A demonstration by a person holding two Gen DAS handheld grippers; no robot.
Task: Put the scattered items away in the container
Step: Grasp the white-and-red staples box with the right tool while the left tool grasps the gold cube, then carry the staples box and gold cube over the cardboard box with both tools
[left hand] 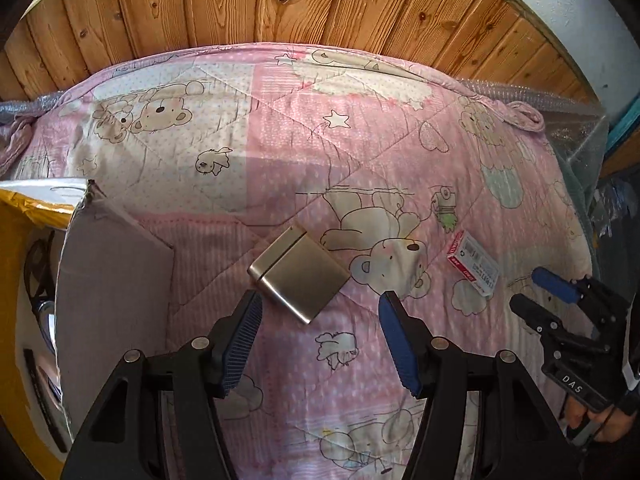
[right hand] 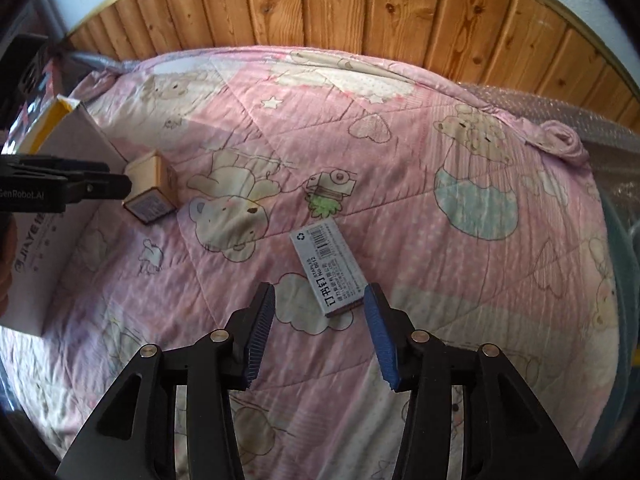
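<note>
Both grippers hover low over the pink teddy-bear quilt [left hand: 320, 128], jaws spread wide and holding nothing. The left gripper [left hand: 320, 304] sits just short of a brushed-metal case [left hand: 298, 278] lying tilted beside the cardboard box [left hand: 108, 280]. The right gripper [right hand: 319, 296] frames a small grey staple box [right hand: 326, 266], barcode up.

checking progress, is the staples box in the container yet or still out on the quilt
Still out. The staples box lies flat on the pink quilt, away from the cardboard container, just ahead of the open right gripper.
</note>
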